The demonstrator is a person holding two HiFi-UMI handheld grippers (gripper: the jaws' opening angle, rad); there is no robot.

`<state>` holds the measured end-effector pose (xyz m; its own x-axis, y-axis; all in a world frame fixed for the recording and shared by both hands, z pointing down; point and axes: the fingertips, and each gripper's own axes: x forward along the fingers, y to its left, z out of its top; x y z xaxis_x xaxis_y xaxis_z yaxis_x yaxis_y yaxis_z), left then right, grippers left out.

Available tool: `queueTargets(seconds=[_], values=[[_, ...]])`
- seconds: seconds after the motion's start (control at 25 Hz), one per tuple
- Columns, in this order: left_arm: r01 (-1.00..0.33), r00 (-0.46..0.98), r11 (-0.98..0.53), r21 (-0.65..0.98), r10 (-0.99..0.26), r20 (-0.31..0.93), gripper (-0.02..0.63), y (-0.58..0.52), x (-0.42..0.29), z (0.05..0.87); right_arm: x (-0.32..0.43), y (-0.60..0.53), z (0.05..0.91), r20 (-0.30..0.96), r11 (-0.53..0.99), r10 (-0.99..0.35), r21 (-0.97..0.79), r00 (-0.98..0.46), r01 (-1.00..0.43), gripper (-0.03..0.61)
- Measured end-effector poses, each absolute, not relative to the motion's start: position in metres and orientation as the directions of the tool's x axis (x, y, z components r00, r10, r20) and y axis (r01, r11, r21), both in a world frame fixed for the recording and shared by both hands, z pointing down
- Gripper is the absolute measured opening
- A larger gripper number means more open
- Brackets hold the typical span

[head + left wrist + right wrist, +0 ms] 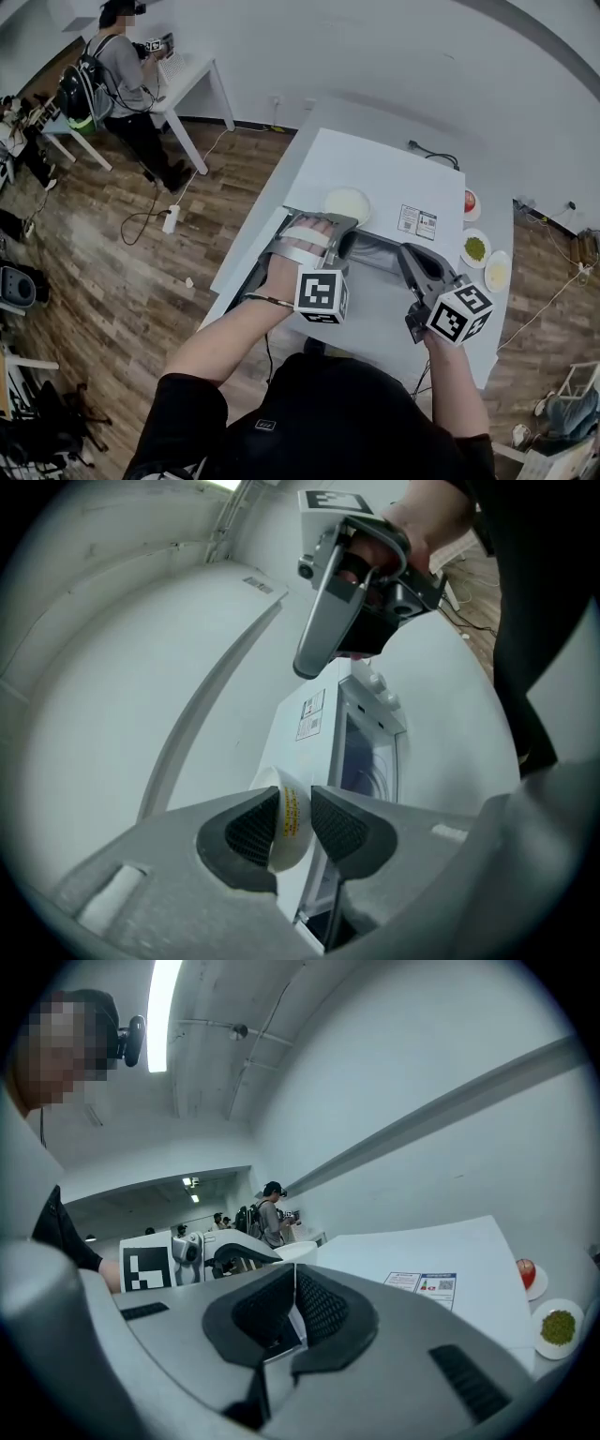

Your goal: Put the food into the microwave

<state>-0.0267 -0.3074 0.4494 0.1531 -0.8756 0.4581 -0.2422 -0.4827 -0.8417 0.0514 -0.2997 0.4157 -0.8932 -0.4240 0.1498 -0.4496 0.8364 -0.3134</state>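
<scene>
The left claw (pixel 295 825) is narrowed onto the rim of a white bowl (pixel 289 847), its pads pressing on either side of a yellow-printed strip. The bowl's inside looks pale, and what it holds cannot be made out. Just past the bowl stands one white microwave (pixel 314 728), with its windowed microwave door (pixel 366 761) directly ahead of this claw. The right claw (pixel 292 1314) is pinched shut on a thin panel edge, which looks to be that door swung out from the front. One printed sticker (pixel 417 222) lies on the microwave's top, beyond both claws. Off to the right claw's right, three small plates sit on the white bench (pixel 375 323): a plate with a red fruit (pixel 470 201), a plate of green food (pixel 475 247) and a plate of yellowish food (pixel 497 272). Far beyond the left claw, a person with a backpack (pixel 122 75) stands at a white desk (pixel 192 75).
</scene>
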Motion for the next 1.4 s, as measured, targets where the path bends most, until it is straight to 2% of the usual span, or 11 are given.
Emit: queueTargets(seconds=[0.4, 0.68, 0.92, 1.2, 1.4], values=[[-0.263, 0.104, -0.493, -0.829, -0.869, 0.484, 0.11, -0.247, 0.013, 0.487, 0.077, -0.263, 0.442, 0.185, 0.854, -0.33, -0.359, -0.926, -0.376, 0.015], [-0.24, 0.115, -0.559, -0.793, -0.828, 0.549, 0.11, -0.231, 0.032, 0.531, 0.087, -0.247, 0.46, 0.255, 0.877, -0.322, -0.281, -0.912, -0.389, 0.015], [-0.257, 0.136, -0.539, -0.802, -0.842, 0.522, 0.11, -0.244, 0.038, 0.553, 0.089, -0.247, 0.478, 0.289, 0.868, -0.319, -0.293, -0.903, -0.401, 0.015], [-0.251, 0.149, -0.616, -0.747, -0.787, 0.599, 0.112, -0.264, 0.029, 0.595, 0.077, -0.254, 0.512, 0.304, 0.851, -0.315, -0.328, -0.899, -0.41, 0.015], [-0.184, 0.132, -0.568, -0.802, -0.823, 0.553, 0.112, -0.288, 0.015, 0.61, 0.063, -0.259, 0.536, 0.317, 0.846, -0.306, -0.341, -0.898, -0.409, 0.015]])
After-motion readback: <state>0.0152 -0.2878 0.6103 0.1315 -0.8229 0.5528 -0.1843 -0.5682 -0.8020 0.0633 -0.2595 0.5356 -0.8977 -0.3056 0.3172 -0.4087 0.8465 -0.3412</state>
